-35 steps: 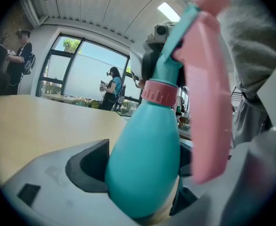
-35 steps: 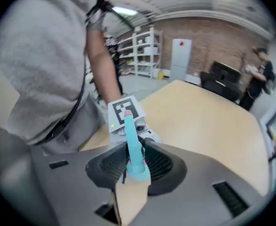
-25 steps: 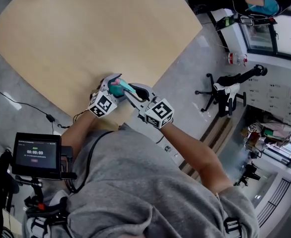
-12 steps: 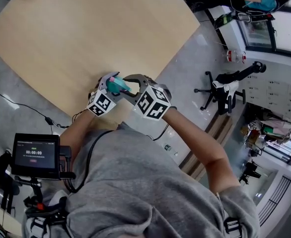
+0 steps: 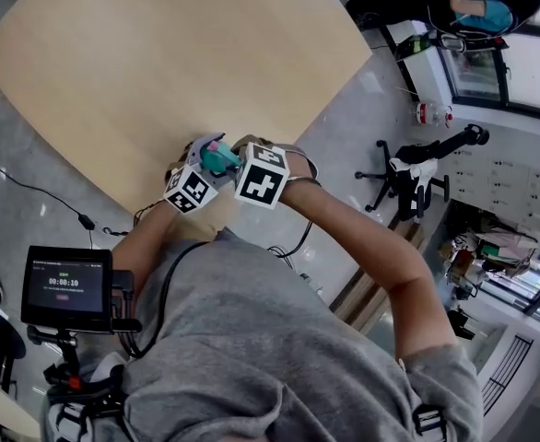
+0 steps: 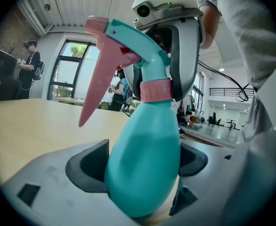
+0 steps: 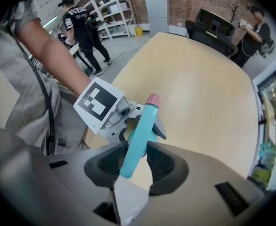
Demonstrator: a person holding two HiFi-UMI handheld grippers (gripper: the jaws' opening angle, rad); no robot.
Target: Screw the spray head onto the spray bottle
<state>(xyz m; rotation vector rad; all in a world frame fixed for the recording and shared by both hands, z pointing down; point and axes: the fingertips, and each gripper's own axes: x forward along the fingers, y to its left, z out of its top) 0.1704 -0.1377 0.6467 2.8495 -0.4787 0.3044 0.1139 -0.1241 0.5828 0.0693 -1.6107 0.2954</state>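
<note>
- The table point(image 5: 159, 63) is a light, smooth wood-grain slab with rounded corners.
- The spray bottle point(image 6: 147, 140) is held over the table's corner nearest the person. No view shows whether its base rests on the wood.
- The bottle body is smooth, glossy teal plastic, egg-shaped, widest at mid-height and narrowing to the neck.
- The left gripper point(image 6: 142, 166) is clamped on the bottle body. Its dark, ribbed pads point(image 6: 88, 166) press the teal wall from both sides, and the bottle stands nearly upright, leaning slightly.
- The spray head point(image 6: 147, 62) sits on the bottle neck. It is an angular teal housing with a pink nozzle tip point(image 6: 94, 23).
- A long, tapered pink trigger point(image 6: 98, 79) hangs down from the head, clear of the bottle body.
- A pink ring-shaped collar point(image 6: 155, 90) joins head and neck.
- The right gripper point(image 7: 137, 157) points downward over the head, its marker cube point(image 5: 263, 175) uppermost.
- Its jaws have just been closing, about half apart, with the head's narrow teal top between them. The ribbed pads point(image 7: 164, 166) lie against both sides.
</note>
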